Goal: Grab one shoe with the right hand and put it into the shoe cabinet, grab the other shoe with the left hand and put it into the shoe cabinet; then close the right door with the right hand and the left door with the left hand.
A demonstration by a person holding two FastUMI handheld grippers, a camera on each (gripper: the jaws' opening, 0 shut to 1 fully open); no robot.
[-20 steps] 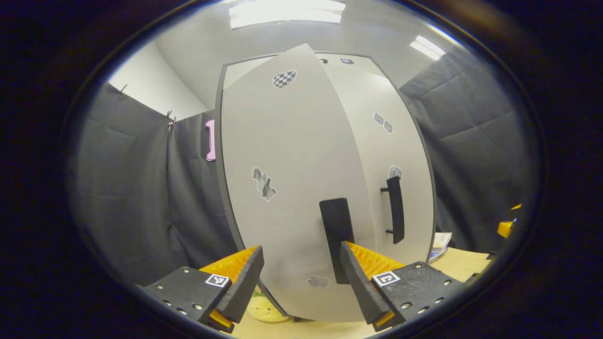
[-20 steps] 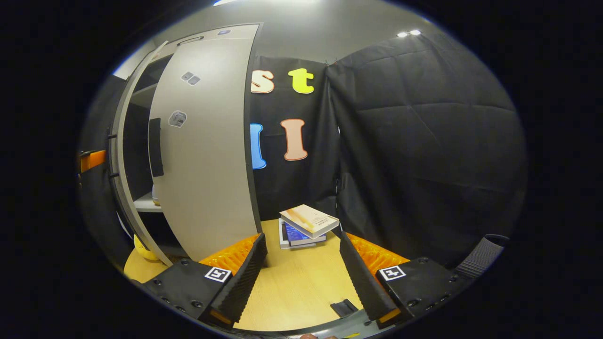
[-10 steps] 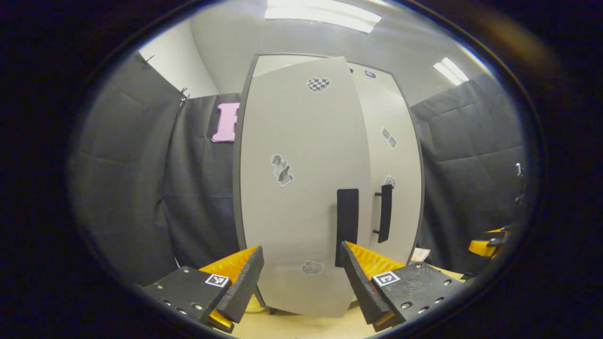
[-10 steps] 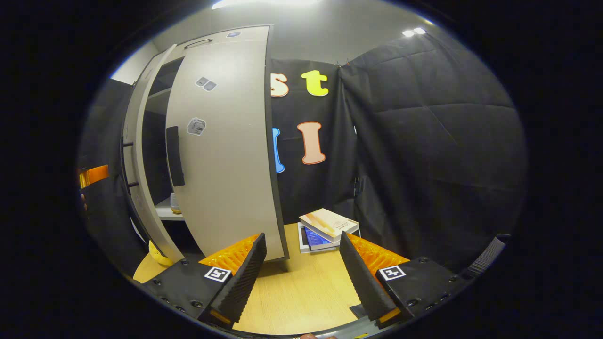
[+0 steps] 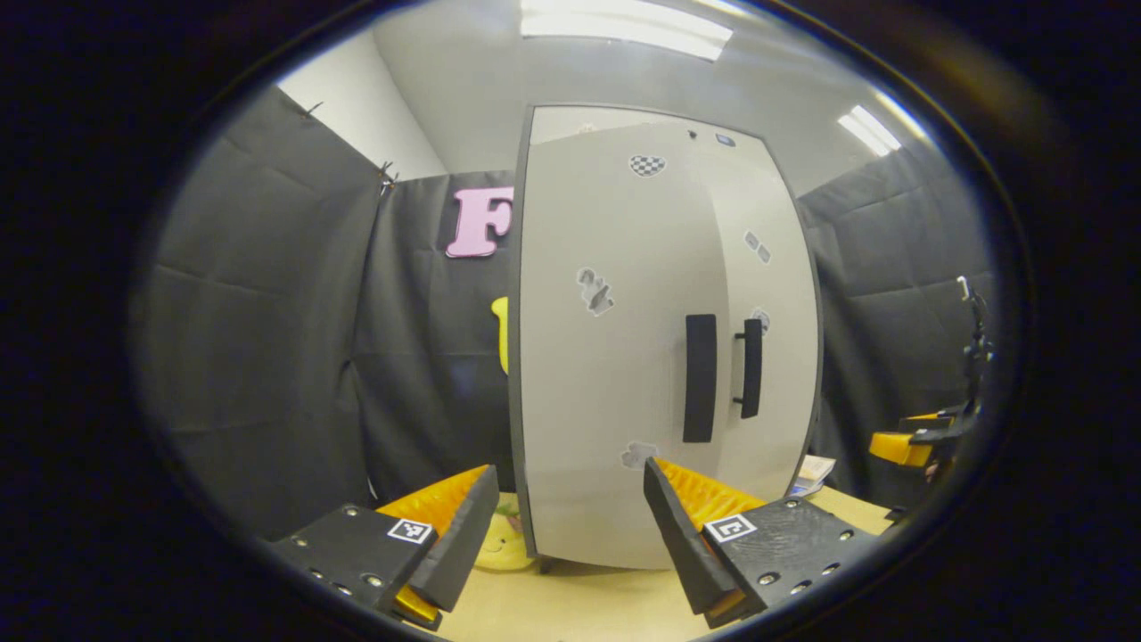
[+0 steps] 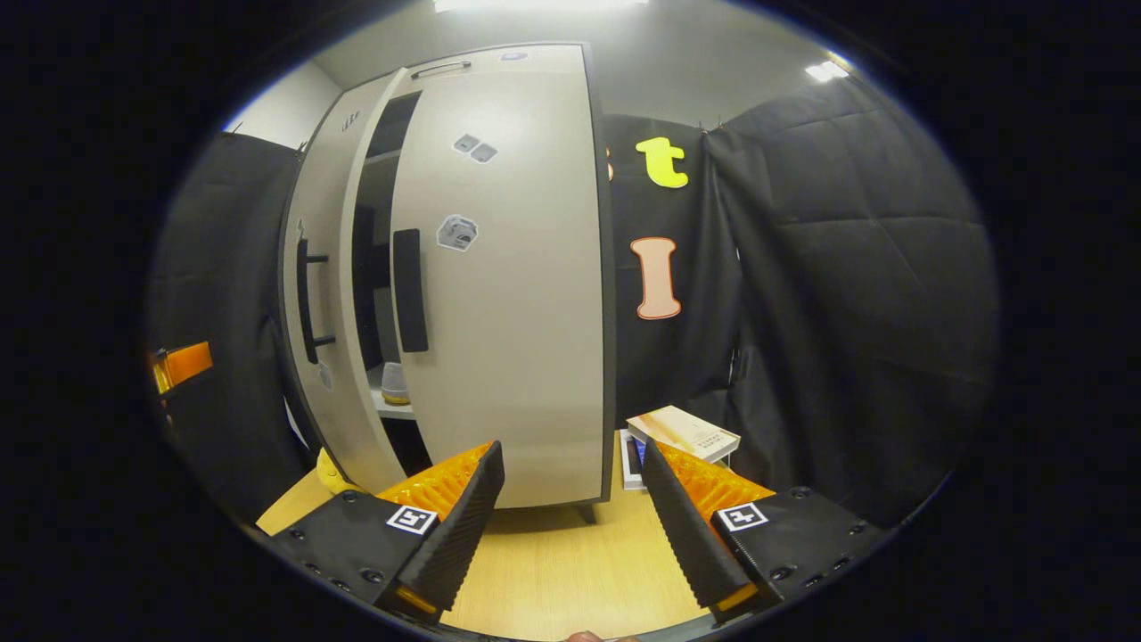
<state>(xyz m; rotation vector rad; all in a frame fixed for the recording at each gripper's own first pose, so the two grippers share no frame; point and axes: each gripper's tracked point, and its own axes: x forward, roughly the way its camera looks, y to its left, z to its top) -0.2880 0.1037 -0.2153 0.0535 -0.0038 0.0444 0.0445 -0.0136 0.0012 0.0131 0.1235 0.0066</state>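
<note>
The grey shoe cabinet [image 5: 615, 357] stands ahead in the left gripper view, its two doors nearly together, with black handles [image 5: 700, 377] side by side. My left gripper [image 5: 566, 535] hangs open and holds nothing, a little in front of the left door [image 5: 597, 401]. In the right gripper view the right door [image 6: 508, 267] is still slightly ajar. Through the gap a pale shoe [image 6: 392, 385] shows on a white shelf. My right gripper [image 6: 570, 526] is open and empty, low before the right door.
A yellow plush toy [image 5: 504, 546] lies on the wooden table [image 6: 553, 571] at the cabinet's left foot. Stacked books [image 6: 682, 432] sit right of the cabinet. Black cloth walls close in both sides. The other gripper's orange part [image 5: 900, 444] shows at far right.
Both doors have swung further towards shut, narrowing the gap. My left gripper has drawn back from the left door. The right gripper has shifted to face the right door more squarely.
</note>
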